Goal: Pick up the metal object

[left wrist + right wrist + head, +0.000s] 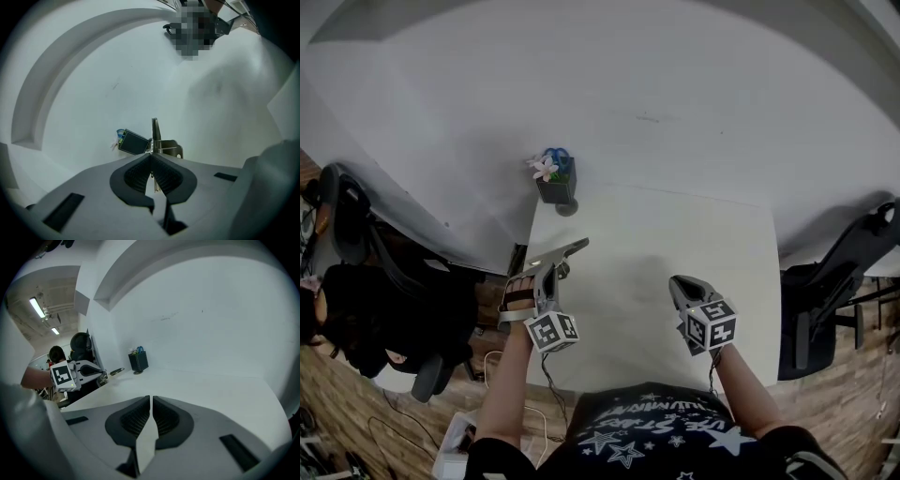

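Observation:
The metal object [563, 251] is a thin flat strip with a small bracket part. It is held above the left edge of the white table [694, 234]. My left gripper [547, 273] is shut on it. In the left gripper view the pads pinch its near end and the strip [155, 133] sticks out ahead of the gripper [151, 158]. My right gripper [678, 285] hovers over the table's near middle, shut, with nothing between its jaws [151, 400]. From the right gripper view I see the left gripper [79, 371] with the metal object [116, 371] jutting from it.
A small dark pot with a flower [555, 179] stands at the table's far left corner, close ahead of the held strip [133, 142]. Office chairs stand left [356, 234] and right [834, 281] of the table. A white wall runs behind it.

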Available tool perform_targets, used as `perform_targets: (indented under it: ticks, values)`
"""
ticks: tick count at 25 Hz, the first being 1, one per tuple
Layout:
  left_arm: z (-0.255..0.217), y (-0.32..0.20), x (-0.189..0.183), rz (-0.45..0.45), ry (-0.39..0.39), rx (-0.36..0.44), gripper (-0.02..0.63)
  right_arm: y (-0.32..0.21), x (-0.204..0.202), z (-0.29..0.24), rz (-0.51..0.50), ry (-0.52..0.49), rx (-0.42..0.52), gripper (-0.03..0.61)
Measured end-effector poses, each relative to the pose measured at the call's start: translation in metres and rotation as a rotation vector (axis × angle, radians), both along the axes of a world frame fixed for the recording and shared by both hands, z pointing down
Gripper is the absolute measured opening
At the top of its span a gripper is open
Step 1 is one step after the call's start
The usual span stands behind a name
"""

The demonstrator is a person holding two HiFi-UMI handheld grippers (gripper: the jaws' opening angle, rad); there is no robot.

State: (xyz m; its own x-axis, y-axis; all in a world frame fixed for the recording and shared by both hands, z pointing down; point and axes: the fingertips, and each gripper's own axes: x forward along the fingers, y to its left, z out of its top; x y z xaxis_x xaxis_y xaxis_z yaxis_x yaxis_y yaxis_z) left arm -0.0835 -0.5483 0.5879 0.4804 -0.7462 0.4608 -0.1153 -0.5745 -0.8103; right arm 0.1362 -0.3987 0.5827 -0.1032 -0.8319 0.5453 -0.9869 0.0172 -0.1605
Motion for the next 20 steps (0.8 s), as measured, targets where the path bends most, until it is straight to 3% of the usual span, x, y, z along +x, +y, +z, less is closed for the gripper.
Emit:
perform_targets:
  ticks: [10,20]
  values:
    - [-0.042,0.053,-0.018,-0.109,0.104,0.001,0.026,0.028,-0.014,-0.024,-0.075,-0.035,0.070,0.051]
    - [-0.079,0.120,-0.024,-0.281,0.290,-0.060,0.026,0.069,-0.014,-0.044,-0.207,-0.002,0.135,0.051]
